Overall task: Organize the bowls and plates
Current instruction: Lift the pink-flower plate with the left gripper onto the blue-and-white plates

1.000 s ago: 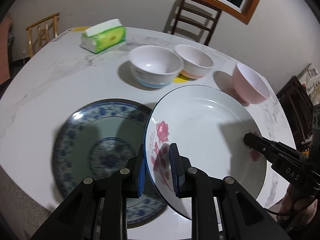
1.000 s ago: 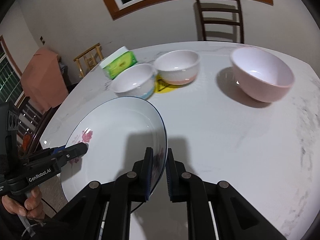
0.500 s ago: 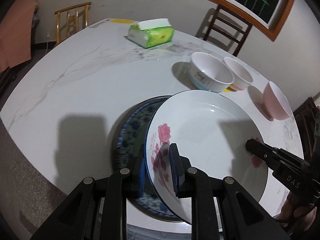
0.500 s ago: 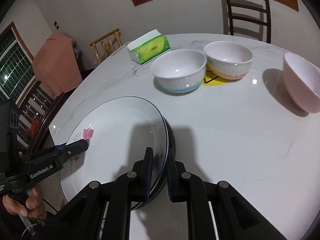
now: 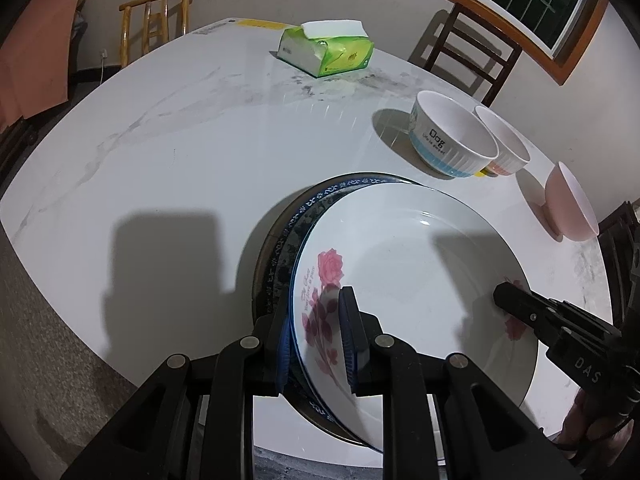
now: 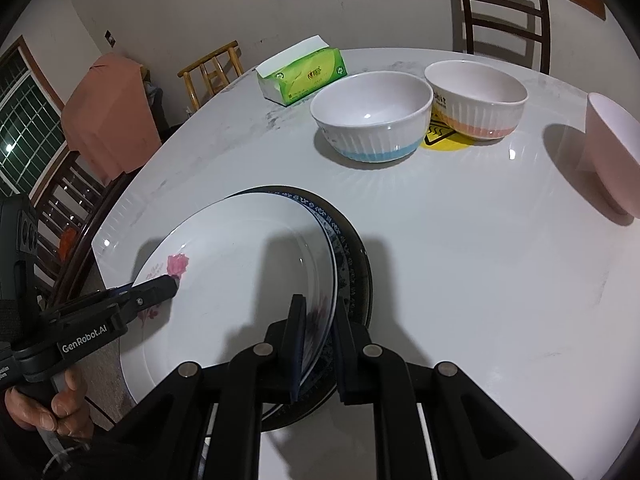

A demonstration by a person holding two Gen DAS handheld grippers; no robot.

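Observation:
A white plate with rose prints is held by both grippers over a blue patterned plate on the marble table. My left gripper is shut on its near rim by the roses. My right gripper is shut on the opposite rim. Each gripper shows in the other's view: the right gripper and the left gripper. The white plate covers most of the blue one, slightly offset. Contact between the plates cannot be told.
A blue-banded bowl, an orange-banded bowl and a pink bowl stand farther back. A green tissue pack lies beyond them. Chairs ring the table, whose near edge lies just below the plates.
Both grippers carried the white plate sideways from beside the blue plate to over it and lowered it. Both grips stayed shut.

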